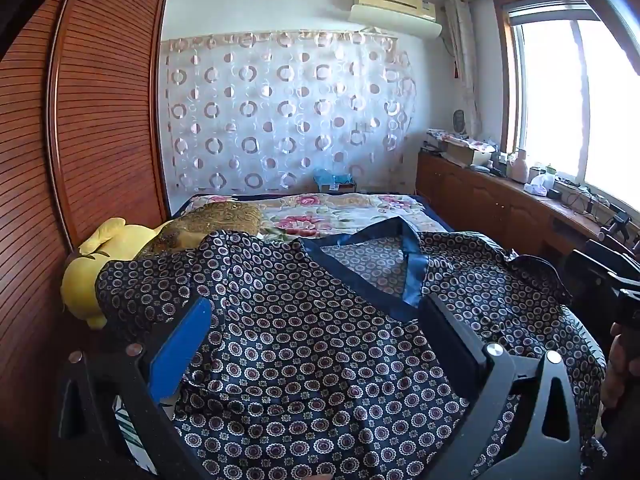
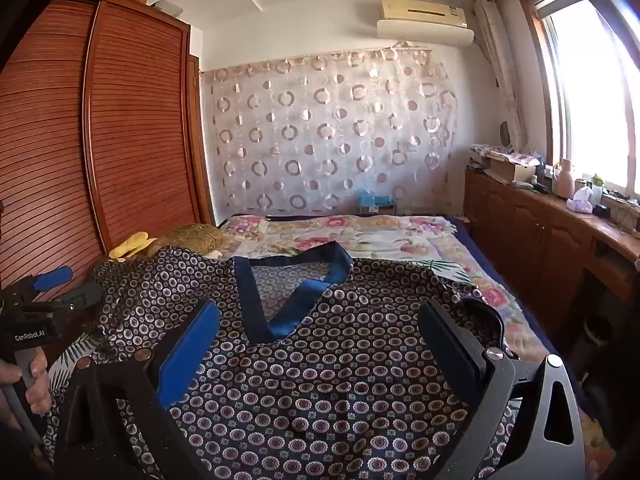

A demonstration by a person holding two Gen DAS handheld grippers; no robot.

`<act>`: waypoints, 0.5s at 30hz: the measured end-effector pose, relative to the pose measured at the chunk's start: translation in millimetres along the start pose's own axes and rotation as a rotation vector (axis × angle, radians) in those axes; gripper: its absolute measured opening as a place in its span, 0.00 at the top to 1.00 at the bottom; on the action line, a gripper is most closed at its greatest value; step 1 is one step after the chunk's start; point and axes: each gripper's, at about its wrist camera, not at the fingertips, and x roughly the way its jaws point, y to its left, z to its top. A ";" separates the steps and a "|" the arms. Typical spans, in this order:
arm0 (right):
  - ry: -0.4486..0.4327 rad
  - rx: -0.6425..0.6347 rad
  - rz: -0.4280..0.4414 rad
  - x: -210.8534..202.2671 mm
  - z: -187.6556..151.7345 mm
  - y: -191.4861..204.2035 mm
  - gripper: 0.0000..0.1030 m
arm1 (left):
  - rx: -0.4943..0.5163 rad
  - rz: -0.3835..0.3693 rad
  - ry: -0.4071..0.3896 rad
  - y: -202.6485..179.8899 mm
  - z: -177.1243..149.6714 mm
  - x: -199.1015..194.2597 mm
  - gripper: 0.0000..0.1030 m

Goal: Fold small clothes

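A dark blue top (image 1: pixel 304 340) patterned with small rings lies spread on the bed, its plain blue V-neck band (image 1: pixel 412 264) pointing away from me. My left gripper (image 1: pixel 320 312) hovers over the garment's left half, jaws wide open, nothing between them. The same top (image 2: pixel 328 380) fills the right wrist view, neck band (image 2: pixel 296 300) ahead. My right gripper (image 2: pixel 320 316) stands open above the middle of the cloth, gripping nothing. In the right wrist view the left gripper (image 2: pixel 52 280) shows at the far left, held by a hand (image 2: pixel 36 380).
A floral bedspread (image 1: pixel 344 210) covers the bed beyond the top. A yellow plush toy (image 1: pixel 86 268) and a brown cushion (image 1: pixel 216 220) lie at the left by the slatted wardrobe (image 1: pixel 100 120). A cluttered wooden cabinet (image 2: pixel 540 232) runs along the right under the window.
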 end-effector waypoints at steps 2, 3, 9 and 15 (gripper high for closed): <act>0.002 0.007 0.008 -0.2 -0.2 -0.4 0.03 | 0.002 0.005 -0.001 0.0 -0.1 0.3 0.00; 0.003 0.006 0.010 -0.4 -0.3 -0.5 0.03 | 0.004 0.009 -0.003 -0.1 -0.1 0.1 0.00; 0.008 -0.004 0.007 1.5 1.0 -2.3 0.03 | 0.003 0.003 0.009 -9.2 -2.7 -0.1 0.00; 0.007 -0.012 -0.002 -0.4 -1.4 0.9 0.03 | 0.007 -0.003 -0.008 -8.1 -2.8 -5.5 0.00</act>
